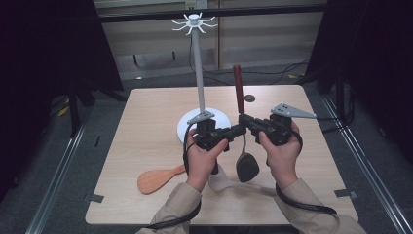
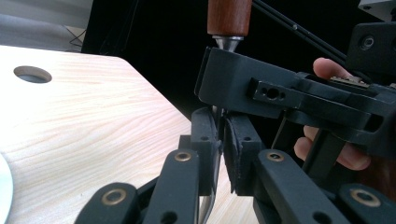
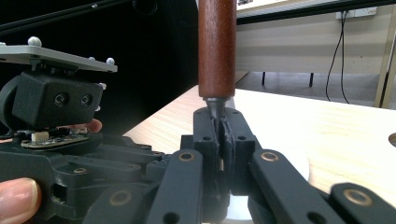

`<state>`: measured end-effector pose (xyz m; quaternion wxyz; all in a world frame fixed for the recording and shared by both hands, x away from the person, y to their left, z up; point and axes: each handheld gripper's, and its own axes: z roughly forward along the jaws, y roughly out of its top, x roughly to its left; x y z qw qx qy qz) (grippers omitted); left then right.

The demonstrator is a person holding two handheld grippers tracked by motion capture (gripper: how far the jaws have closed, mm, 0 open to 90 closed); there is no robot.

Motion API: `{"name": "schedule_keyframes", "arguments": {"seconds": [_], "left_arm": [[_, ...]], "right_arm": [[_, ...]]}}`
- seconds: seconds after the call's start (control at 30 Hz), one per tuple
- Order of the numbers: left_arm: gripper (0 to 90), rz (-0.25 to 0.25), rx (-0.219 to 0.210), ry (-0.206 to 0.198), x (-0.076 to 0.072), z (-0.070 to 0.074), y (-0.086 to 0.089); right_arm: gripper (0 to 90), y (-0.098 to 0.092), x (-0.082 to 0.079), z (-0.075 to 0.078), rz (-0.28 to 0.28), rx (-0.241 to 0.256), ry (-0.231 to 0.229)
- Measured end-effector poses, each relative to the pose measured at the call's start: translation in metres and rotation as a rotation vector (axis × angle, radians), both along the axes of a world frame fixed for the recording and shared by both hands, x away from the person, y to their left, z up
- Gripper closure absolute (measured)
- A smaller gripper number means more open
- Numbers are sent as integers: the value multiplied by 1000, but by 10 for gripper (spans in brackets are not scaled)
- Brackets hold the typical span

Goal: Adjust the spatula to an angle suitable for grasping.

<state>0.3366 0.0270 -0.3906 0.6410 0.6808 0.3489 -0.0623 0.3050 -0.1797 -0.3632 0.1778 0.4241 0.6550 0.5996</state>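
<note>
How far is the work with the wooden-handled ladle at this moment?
Done: the ladle is lifted upright off the table. In hand: the left gripper and right gripper both clamp its metal shaft below the wooden handle. Left, probably: hanging it on the white hook stand, whose hooks are bare; the orange spatula lies on the table.
</note>
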Motion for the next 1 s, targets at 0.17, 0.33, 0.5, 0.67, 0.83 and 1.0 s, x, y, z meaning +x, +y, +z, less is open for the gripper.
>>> {"name": "schedule_keyframes", "arguments": {"seconds": [0.17,0.33,0.5,0.67,0.83,1.0], "left_arm": [[819,-12,13,-5,1,0,2],[822,-12,13,-14,1,0,3],[845,-25,29,-30,0,4,5],[848,-32,48,-39,0,7,7],[849,-29,66,-33,1,5,12],[849,-15,60,-29,3,7,21]], "right_arm": [[859,1,0,1,5,-1,-1],[859,3,0,2,10,0,-4],[859,4,1,3,20,13,4],[855,4,1,3,36,44,17],[702,-1,2,2,30,74,38],[524,-19,-3,-1,-1,70,34]]}}
